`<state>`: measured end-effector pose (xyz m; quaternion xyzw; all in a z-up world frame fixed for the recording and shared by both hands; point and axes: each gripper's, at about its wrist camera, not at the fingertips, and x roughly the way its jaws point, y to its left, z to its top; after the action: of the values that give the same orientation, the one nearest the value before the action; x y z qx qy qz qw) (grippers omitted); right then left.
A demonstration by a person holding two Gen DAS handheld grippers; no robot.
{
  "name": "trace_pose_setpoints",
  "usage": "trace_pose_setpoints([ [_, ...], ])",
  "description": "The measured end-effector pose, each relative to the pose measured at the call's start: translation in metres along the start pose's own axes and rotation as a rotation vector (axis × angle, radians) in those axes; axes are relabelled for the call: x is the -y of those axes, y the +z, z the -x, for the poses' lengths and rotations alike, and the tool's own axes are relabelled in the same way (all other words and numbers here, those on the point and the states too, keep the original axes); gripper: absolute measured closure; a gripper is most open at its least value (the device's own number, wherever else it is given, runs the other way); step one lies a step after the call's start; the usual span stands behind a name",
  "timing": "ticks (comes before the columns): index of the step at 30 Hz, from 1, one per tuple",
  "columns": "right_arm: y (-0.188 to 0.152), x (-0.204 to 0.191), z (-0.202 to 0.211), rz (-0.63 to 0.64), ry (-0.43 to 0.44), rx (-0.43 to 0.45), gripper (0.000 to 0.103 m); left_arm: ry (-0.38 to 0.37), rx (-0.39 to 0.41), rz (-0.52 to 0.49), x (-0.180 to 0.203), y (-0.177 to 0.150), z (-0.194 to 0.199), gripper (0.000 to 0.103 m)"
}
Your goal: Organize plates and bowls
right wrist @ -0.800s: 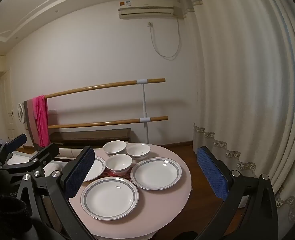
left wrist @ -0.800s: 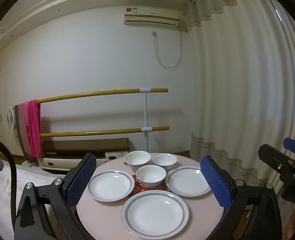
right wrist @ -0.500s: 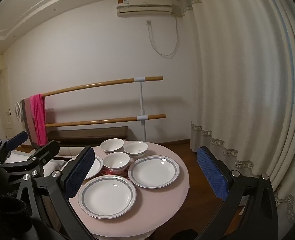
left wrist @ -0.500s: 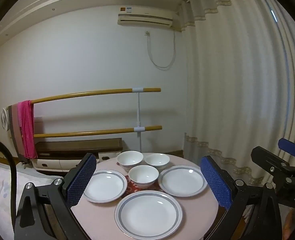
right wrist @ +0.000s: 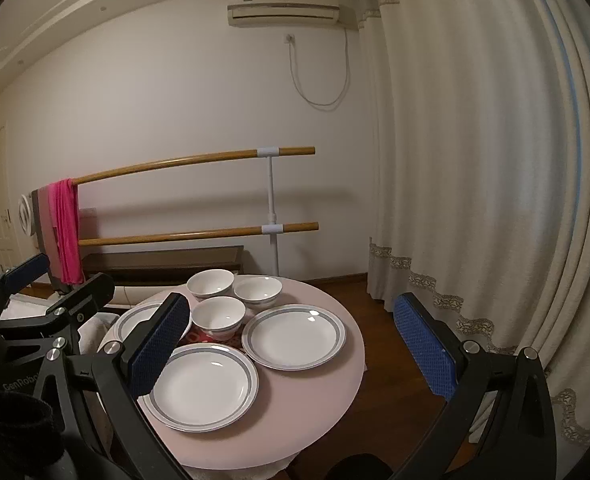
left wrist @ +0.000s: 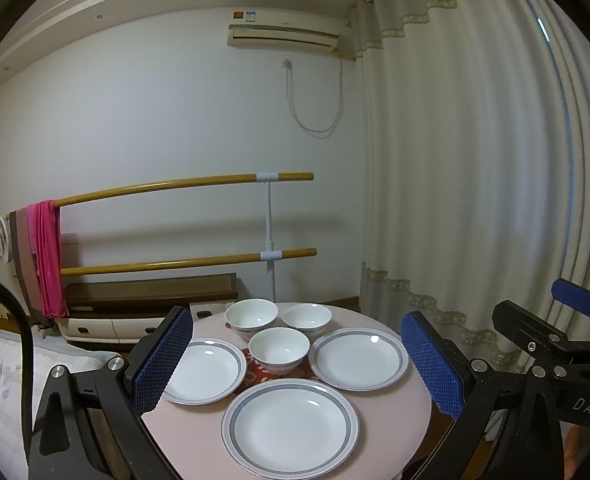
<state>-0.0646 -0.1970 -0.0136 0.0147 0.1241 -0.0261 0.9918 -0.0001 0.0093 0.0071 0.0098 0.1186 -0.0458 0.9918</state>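
view shift: compared with a moment ago the dishes sit a touch differently in both wrist views, so the hands drift a bit, but nothing on the bench has moved
left gripper (left wrist: 295, 360): black frame, blue pads, jaws wide apart with nothing between them, hovering short of the round pink bench (left wrist: 411, 400)
right gripper (right wrist: 291, 348): same deal, jaws spread wide and empty, off to the right side of the bench
plates: three white plates with grey rim bands lie flat and separate, the near plate (left wrist: 291, 426), left plate (left wrist: 203, 370), right plate (left wrist: 359, 358)
bowls: three white bowls bunched behind the plates, front bowl (left wrist: 279, 350) on a red patterned mat (left wrist: 255, 376), back-left bowl (left wrist: 252, 318), back-right bowl (left wrist: 306, 317)
what it means: looks like pure approach so far, no stacking has begun, everything's untouched
next up, my guess: grab a plate rim first, shallow rims probably slip easily
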Motion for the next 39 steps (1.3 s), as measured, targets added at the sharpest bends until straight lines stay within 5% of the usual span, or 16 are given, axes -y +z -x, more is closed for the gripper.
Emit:
trace_pose_setpoints([
  [39,0.002,-0.008,-0.002,0.009,0.001,-0.008,0.0,-0.004,0.008,0.021,-0.007,-0.007,-0.007,0.001],
])
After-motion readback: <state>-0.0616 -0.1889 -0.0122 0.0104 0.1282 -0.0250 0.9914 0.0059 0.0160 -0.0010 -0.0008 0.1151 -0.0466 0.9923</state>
